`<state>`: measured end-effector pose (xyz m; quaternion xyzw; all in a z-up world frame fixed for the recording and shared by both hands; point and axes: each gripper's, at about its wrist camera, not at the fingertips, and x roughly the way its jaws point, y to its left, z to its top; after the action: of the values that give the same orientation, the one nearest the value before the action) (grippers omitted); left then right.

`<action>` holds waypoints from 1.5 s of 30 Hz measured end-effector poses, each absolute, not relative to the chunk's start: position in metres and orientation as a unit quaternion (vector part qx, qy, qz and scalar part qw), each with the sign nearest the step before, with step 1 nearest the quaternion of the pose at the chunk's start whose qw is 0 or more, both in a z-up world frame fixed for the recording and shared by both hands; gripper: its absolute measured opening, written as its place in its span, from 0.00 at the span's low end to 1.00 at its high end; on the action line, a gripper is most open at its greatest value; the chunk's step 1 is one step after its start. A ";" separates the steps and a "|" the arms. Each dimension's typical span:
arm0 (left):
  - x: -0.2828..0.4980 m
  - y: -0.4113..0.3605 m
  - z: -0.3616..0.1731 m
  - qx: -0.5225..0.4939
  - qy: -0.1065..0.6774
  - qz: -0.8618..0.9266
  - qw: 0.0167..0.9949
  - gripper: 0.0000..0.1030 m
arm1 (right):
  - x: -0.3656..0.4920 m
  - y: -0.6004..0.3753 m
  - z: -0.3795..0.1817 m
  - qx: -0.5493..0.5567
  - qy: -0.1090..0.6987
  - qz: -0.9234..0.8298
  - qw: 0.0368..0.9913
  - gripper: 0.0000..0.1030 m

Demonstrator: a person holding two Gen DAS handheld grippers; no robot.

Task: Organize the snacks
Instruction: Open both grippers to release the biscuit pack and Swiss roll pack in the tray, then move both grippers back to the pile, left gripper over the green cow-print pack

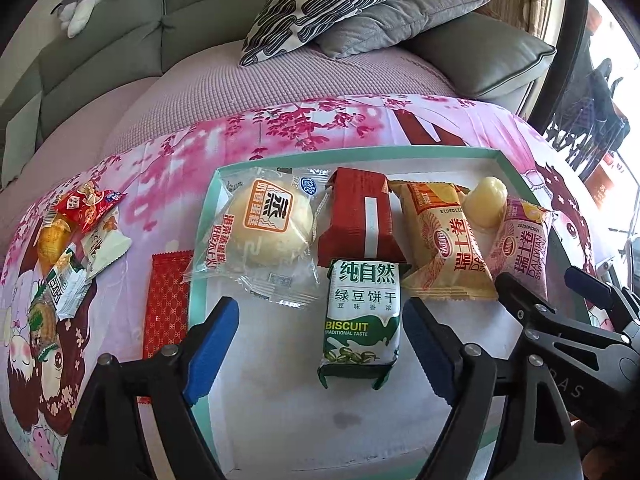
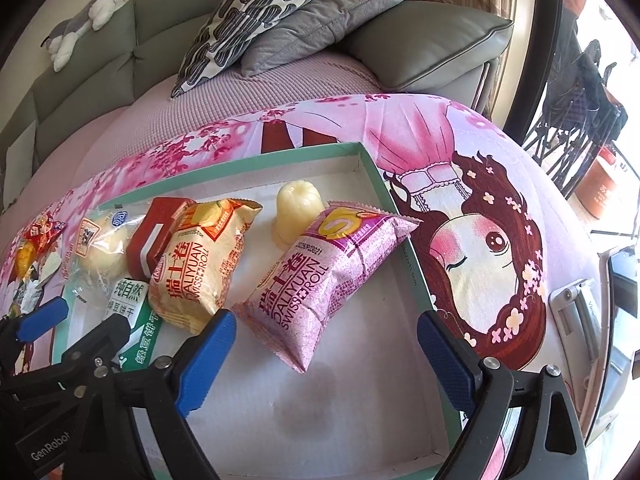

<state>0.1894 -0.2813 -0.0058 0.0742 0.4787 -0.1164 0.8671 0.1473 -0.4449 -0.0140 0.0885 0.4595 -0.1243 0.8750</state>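
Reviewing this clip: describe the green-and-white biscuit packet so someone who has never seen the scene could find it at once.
Start at the shallow box with the teal rim on the pink cartoon cloth. Snacks line its far side; the biscuit packet lies just nearer than that row, below the red wrapper. It alone is green and white, printed BISCUIT, with green beans pictured at its near end.

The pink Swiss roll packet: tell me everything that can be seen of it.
The pink Swiss roll packet is a puffy sealed plastic pillow pack with crimped ends, printed with red Chinese characters, "DALIYUAN SWISS ROLL" and a roll picture on a purple band. It lies flat in the tray near its right wall, far end against the rim, beside the jelly cup. It lies ahead of the open right gripper, whose pads do not press it.
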 end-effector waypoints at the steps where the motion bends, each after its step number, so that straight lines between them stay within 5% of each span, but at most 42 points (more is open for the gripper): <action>1: 0.190 -0.280 -0.006 0.072 0.478 -0.113 0.868 0.82 | 0.147 -0.444 -0.014 0.087 0.459 -0.123 0.875 0.95; 5: 0.190 -0.271 -0.003 0.066 0.469 -0.093 0.876 0.97 | 0.147 -0.443 -0.014 0.085 0.457 -0.116 0.878 0.99; 45: 0.190 -0.207 0.018 0.053 0.435 0.002 0.899 0.98 | 0.143 -0.414 0.003 0.066 0.424 -0.192 0.882 1.00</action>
<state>0.1898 -0.2071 0.0184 0.0529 0.4346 0.0023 0.8991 0.1434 -0.4143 0.0035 0.0661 0.4244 -0.1924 0.8823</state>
